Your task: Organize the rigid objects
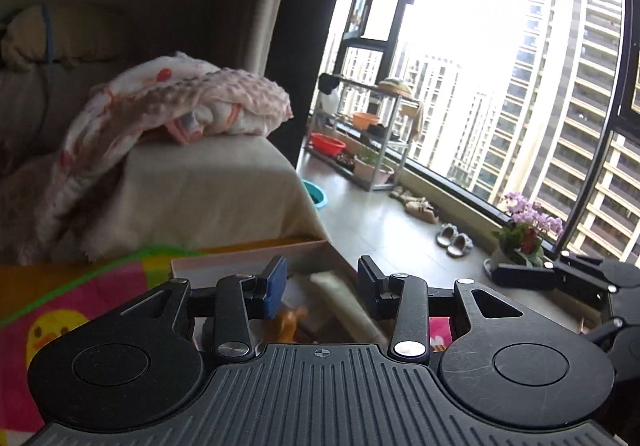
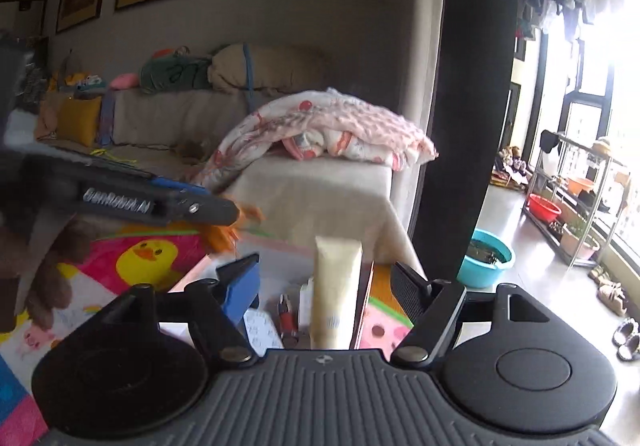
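- Starting at the right tongs (image 2: 326, 288): the jaws stand wide apart and press on nothing. A cream tube (image 2: 336, 286) shows upright between them but clear of both pads.
- The left tongs (image 1: 322, 284) are partly apart. An orange thing (image 1: 292, 322) sits low by the left pad, and in the right wrist view it pokes out at their tip. I cannot tell whether the pads actually pinch it.
- Below both tongs lies a shallow box (image 1: 248, 252). The tube is in it, with a red item (image 2: 286, 314) and a white blister pack (image 2: 260, 330), so part of the sorting looks done.
- If the orange thing is held, it is probably the piece still to be placed. No other loose rigid item shows on the duck-print play mat (image 2: 148, 254) under the box.
- Further out are a sofa (image 2: 312, 189) draped with a pink blanket (image 2: 340, 125), a teal basin (image 2: 488, 254) on the floor and a rack (image 2: 576, 197) by the window. All are well apart from the box.
- The two tongs hang near each other over the box, which is the likeliest clash.
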Tool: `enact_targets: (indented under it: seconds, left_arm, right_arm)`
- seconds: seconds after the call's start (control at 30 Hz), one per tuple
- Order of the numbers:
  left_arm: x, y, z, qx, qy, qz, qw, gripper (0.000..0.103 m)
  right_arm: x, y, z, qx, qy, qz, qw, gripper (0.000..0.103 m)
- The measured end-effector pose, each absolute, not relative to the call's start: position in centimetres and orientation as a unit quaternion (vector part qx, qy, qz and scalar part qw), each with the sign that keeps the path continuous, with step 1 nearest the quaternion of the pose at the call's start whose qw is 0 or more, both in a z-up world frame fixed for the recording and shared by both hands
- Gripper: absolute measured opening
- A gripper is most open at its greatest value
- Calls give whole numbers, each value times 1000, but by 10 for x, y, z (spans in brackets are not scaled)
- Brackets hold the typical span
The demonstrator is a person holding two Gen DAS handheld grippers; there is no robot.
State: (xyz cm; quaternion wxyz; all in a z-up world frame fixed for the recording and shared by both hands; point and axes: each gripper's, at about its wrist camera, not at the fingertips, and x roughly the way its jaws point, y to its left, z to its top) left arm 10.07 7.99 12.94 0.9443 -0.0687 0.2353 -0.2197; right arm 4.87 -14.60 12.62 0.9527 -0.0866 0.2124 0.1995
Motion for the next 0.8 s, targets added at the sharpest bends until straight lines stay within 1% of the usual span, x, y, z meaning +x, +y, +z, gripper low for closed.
enact_targets:
  seconds: [0.07, 0.23, 0.4, 0.53, 0.7, 0.8]
  left_arm:
    - [89, 95, 112, -77, 233, -213, 946, 43]
    - [69, 149, 63, -120, 266, -144, 946, 43]
    - [54, 189, 25, -173, 298, -113, 932, 43]
    - [35, 186, 10, -201, 315, -154, 915, 43]
    - [9, 162, 7, -203, 324, -208, 900, 42]
    - [-7, 142, 8, -184, 339, -236, 892, 42]
  right_arm:
    - [33, -149, 103, -98, 226, 203, 948, 80]
    - [-3, -155, 46, -131, 288, 218, 923, 80]
    - [-18, -159, 12, -84, 339, 236, 907, 80]
    - [-20, -157, 1, -66, 350, 234, 905, 82]
    - [-20, -156, 1, -66, 350, 236, 904, 85]
    - [-19, -155, 1, -67, 348, 234, 905, 85]
